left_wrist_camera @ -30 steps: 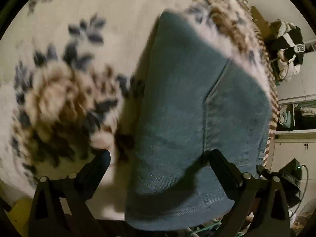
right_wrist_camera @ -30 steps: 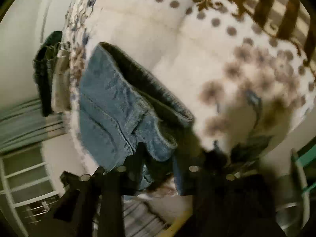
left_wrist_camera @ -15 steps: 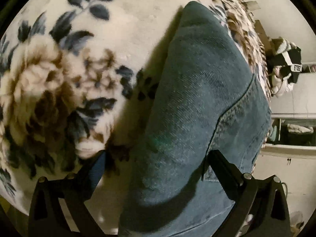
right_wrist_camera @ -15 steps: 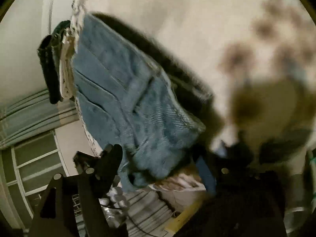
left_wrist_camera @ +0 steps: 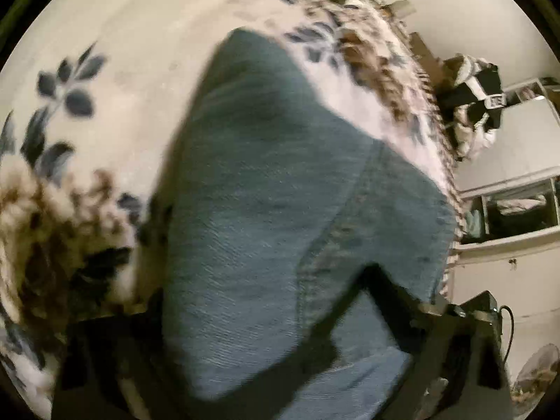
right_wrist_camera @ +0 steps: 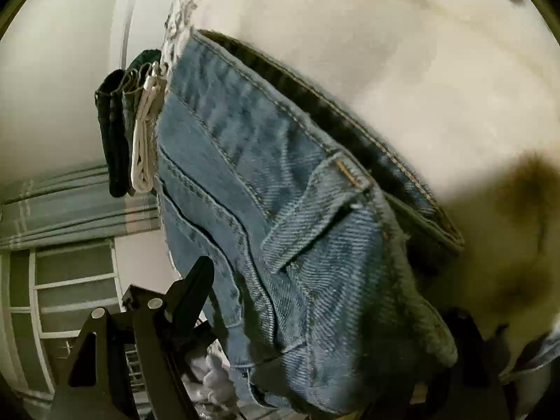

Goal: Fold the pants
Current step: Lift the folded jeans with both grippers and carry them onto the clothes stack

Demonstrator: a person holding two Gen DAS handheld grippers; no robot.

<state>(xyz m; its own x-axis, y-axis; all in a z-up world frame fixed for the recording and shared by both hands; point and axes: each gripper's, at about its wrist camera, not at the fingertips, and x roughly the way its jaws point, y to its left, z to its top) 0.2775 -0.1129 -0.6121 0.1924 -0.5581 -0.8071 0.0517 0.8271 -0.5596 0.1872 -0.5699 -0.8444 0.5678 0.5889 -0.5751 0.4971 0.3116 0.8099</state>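
jeans (left_wrist_camera: 266, 210) lie folded on the floral blanket (left_wrist_camera: 105, 52), waistband end near the bed edge, other clothes (right_wrist_camera: 129, 133) hanging off the far edge. left gripper (left_wrist_camera: 259, 301) straddles the fold, jaws wide but closing in, denim between them, pads not clearly biting yet. right gripper (right_wrist_camera: 325, 301) sits over the waistband w/ belt loop (right_wrist_camera: 350, 175), jaws also closing, cloth between; one finger (right_wrist_camera: 189, 290) stands clear of the fabric, the other's in shadow, so no firm hold i can see. looks like re-gripping btwn folds. next prob needs both to pinch all layers, then lift evenly & fold over.
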